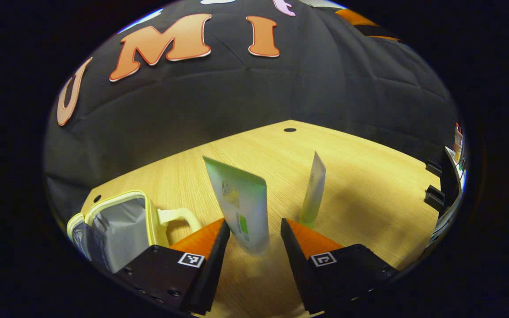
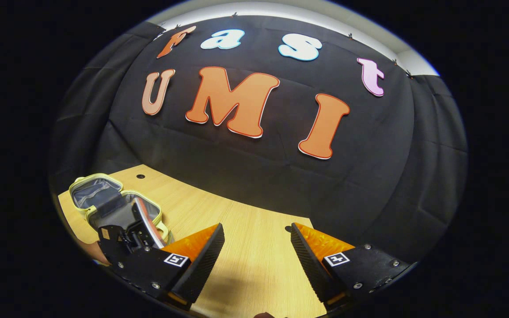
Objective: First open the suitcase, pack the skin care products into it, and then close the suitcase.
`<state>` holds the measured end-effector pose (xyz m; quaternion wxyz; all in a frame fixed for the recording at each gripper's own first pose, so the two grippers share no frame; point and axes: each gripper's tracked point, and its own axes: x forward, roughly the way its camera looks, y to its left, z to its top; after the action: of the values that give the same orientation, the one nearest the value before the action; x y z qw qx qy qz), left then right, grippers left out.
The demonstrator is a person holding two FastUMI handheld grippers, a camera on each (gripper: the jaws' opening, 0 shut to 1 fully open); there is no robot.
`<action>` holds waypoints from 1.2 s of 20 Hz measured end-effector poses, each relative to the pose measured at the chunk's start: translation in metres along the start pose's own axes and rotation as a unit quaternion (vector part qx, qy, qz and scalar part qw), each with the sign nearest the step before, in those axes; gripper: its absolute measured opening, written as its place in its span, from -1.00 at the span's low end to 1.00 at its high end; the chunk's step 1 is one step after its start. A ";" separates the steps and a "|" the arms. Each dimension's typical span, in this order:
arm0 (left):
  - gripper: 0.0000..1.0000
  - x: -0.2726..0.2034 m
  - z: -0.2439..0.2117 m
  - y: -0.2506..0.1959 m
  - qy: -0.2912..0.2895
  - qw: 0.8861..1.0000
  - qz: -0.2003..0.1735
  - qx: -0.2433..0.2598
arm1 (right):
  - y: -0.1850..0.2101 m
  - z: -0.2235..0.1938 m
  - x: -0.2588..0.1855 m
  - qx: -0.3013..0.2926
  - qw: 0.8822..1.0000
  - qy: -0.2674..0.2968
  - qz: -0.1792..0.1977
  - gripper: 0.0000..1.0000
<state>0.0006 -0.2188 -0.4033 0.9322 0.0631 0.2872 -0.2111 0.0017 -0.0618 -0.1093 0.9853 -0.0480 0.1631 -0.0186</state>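
Note:
A white and green skin care tube (image 1: 241, 207) stands cap-down on the wooden table (image 1: 369, 190). It is between the fingers of my left gripper (image 1: 253, 227), which is open around it, with a gap on the right side. A second, slimmer tube (image 1: 314, 190) stands upright just beyond the right finger. The pale yellow suitcase (image 1: 117, 225) lies open at the left, showing its grey lining, with its handle (image 1: 179, 216) towards the tubes. In the right gripper view the open suitcase (image 2: 100, 194) is at far left. My right gripper (image 2: 256, 232) hangs open above bare table, holding nothing.
The black cloth wall rises close behind the table's far edge. Small cable holes (image 1: 290, 130) are set in the tabletop near that edge. The dark housing of the left gripper (image 2: 124, 232) is in front of the suitcase in the right gripper view. Dark fittings (image 1: 433, 196) line the right side.

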 end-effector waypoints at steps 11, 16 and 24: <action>-0.12 -0.028 0.039 0.015 -0.024 0.999 0.018 -0.043 | 0.010 -0.040 0.011 0.008 0.999 0.027 0.031 0.92; -0.14 -0.070 0.089 0.046 -0.063 0.995 0.051 -0.050 | 0.046 -0.074 0.017 0.024 0.995 0.048 0.083 0.92; -0.14 -0.133 0.095 0.126 -0.057 0.983 0.153 -0.083 | 0.093 -0.130 0.051 0.020 0.984 0.088 0.155 0.92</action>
<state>0.0035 -0.0800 -0.2503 0.9702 0.0170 0.2374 -0.0450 0.0096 0.0168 -0.2574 0.9589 -0.0008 0.2539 0.1266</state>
